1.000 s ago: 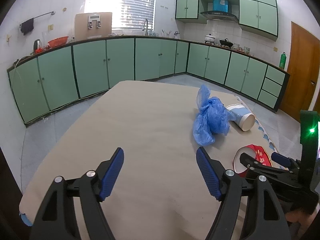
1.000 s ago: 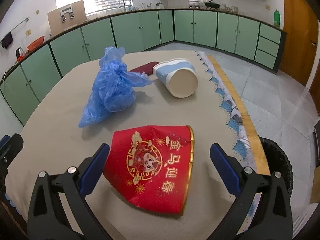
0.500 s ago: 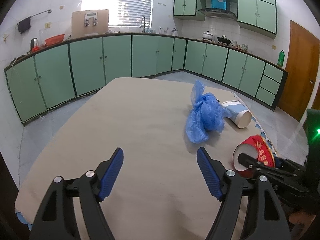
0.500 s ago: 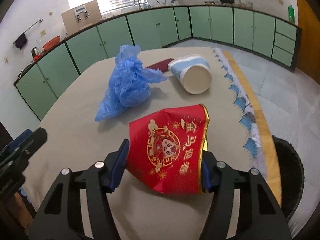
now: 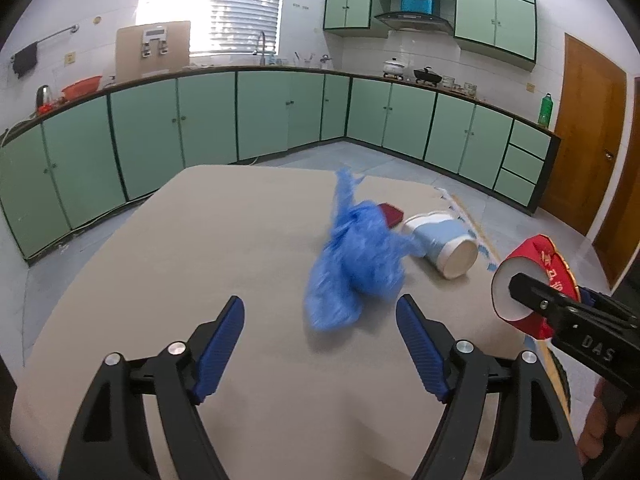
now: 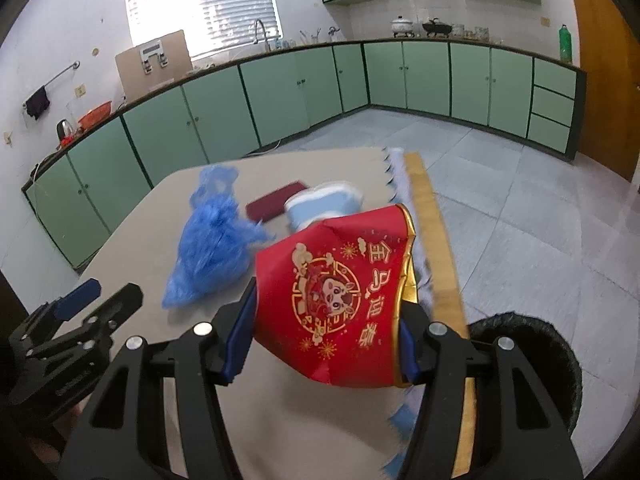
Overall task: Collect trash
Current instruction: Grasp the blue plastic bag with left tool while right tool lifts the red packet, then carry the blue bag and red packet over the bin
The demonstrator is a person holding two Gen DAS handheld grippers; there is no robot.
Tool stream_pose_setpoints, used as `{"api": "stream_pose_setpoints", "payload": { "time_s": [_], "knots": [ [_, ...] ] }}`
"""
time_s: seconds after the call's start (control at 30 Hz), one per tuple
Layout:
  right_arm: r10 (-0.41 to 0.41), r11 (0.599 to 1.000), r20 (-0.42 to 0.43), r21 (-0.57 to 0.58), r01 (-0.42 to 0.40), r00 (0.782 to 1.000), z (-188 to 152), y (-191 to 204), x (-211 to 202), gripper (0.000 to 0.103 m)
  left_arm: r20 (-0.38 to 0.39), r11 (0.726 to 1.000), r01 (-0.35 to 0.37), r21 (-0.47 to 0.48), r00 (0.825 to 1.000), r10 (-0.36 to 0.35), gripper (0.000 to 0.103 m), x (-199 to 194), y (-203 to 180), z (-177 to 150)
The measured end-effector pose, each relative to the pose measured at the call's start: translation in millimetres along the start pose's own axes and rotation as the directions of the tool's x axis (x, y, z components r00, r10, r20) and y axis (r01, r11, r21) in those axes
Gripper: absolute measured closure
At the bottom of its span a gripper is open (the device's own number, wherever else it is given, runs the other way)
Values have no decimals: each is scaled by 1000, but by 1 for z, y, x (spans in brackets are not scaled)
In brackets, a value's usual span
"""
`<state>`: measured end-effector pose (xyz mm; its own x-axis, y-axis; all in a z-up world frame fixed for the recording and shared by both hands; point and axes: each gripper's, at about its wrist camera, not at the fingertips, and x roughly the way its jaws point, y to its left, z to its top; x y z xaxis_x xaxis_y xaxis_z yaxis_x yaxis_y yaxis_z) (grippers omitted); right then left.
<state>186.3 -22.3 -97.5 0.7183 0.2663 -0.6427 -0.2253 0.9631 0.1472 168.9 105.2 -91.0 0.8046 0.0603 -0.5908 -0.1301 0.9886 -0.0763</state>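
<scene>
A crushed red paper cup with gold print hangs above the table's right edge, and my right gripper is shut on it, pads pressing its two sides. The left wrist view shows the same red cup from its white open end, with the right gripper around it. My left gripper stands open over the table with nothing between its fingers. Just beyond it lies a crumpled blue plastic bag. A blue-and-white paper cup lies on its side to the bag's right.
A flat dark red packet lies behind the bag on the beige table. A black bin stands on the floor by the table's right edge. Green cabinets line the walls, and a wooden door is at the far right.
My right gripper closed on the red cup and lifted it off the table toward the right edge. My left gripper moved forward toward the blue bag and stayed open.
</scene>
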Motion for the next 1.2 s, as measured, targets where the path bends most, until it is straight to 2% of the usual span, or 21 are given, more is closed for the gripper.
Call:
{"api": "stream_pose_setpoints", "payload": {
  "time_s": [0.17, 0.47, 0.6, 0.7, 0.77, 0.9, 1.2],
  "knots": [
    [-20, 1000, 20, -3, 20, 1000, 15, -12, 8, 47, 7, 1000, -5, 8, 1000, 5, 26, 28, -13, 20],
    [-28, 999, 15, 29, 27, 1000, 25, -28, 26, 47, -39, 1000, -23, 2, 999, 23, 26, 75, -24, 34],
    [-29, 999, 11, 21, 29, 1000, 24, -29, 30, 47, -60, 1000, -13, -2, 998, 13, 36, 87, -23, 35],
    [-24, 999, 8, 23, 24, 1000, 24, -28, 32, 47, -81, 1000, 18, -6, 997, -19, 61, 92, -22, 34],
    [-22, 999, 6, 26, 22, 1000, 24, -28, 32, 47, -82, 1000, 28, 1, 996, -28, 73, 91, -24, 34],
    [-21, 999, 9, 24, 21, 1000, 24, -27, 29, 47, -77, 1000, 29, 6, 997, -29, 79, 85, -27, 32],
    [-13, 1000, 33, 13, 12, 999, 22, -25, 8, 47, -32, 999, 44, -4, 999, -44, 80, 45, -25, 33]
  ]
}}
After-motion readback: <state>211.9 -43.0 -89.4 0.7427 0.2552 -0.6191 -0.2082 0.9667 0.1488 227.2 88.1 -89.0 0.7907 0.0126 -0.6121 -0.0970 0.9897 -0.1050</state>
